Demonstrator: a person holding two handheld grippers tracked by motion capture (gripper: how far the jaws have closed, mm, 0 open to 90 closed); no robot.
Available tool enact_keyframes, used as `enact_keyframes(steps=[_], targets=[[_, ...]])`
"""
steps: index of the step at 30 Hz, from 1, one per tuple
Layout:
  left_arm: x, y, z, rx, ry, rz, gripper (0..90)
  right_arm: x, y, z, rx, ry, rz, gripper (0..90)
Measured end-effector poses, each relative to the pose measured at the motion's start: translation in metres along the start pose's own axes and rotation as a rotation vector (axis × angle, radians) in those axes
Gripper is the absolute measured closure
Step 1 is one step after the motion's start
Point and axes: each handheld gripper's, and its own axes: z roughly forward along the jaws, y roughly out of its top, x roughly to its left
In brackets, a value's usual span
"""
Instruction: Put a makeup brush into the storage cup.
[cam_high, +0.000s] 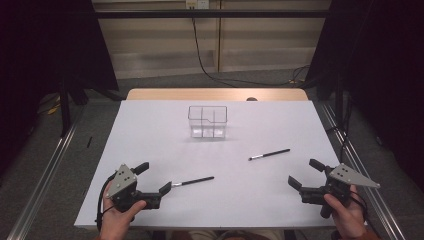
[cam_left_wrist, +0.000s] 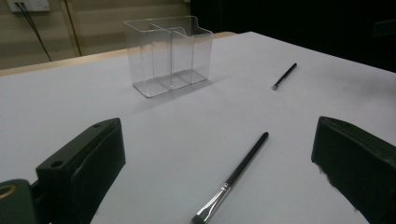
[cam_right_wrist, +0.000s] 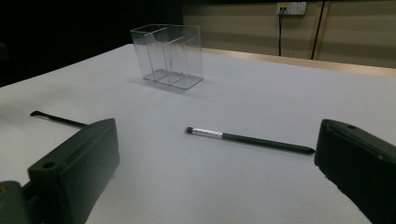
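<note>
**Two black hand-held grippers with grey plates**

Each gripper, left (cam_high: 154, 180) and right (cam_high: 303, 173), has blocky matte-black fingers (cam_left_wrist: 84, 163) with a round hole near the tip. Behind the fingers sits a grey three-cornered plate dotted with dark screws. A black cable trails behind.

The right gripper (cam_right_wrist: 215, 172) has its two black jaws spread wide apart above the white table (cam_right_wrist: 261, 93). Between them, farther out, lies a brush (cam_right_wrist: 250, 138), bristles to the left. A clear divided holder (cam_right_wrist: 169, 56) stands beyond. Another brush (cam_right_wrist: 58, 120) lies at the left.
</note>
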Motion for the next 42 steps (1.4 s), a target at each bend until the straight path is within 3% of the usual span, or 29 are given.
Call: enact_keyframes(steps=[11,13,20,29,40,42], targets=[[-0.001,0.01,0.018,0.02,-0.018,0.017,3.4,0.001,0.0,0.001,0.004,0.003,0.002,0.0],[-0.002,0.012,0.02,0.021,-0.04,0.029,3.4,0.001,0.0,0.0,0.006,0.007,0.004,0.0],[0.0,0.016,0.03,0.023,-0.059,0.034,3.3,0.001,0.0,0.0,0.004,0.008,0.002,0.0],[0.0,0.021,0.043,0.036,-0.051,0.035,3.4,0.0,0.0,0.001,0.011,0.01,0.002,0.0],[0.004,0.036,0.061,0.068,-0.075,0.053,3.6,0.0,-0.001,0.002,0.012,0.013,0.001,0.0],[0.004,0.037,0.064,0.112,-0.091,0.056,3.6,0.0,-0.001,0.002,0.016,0.017,0.001,0.0]])
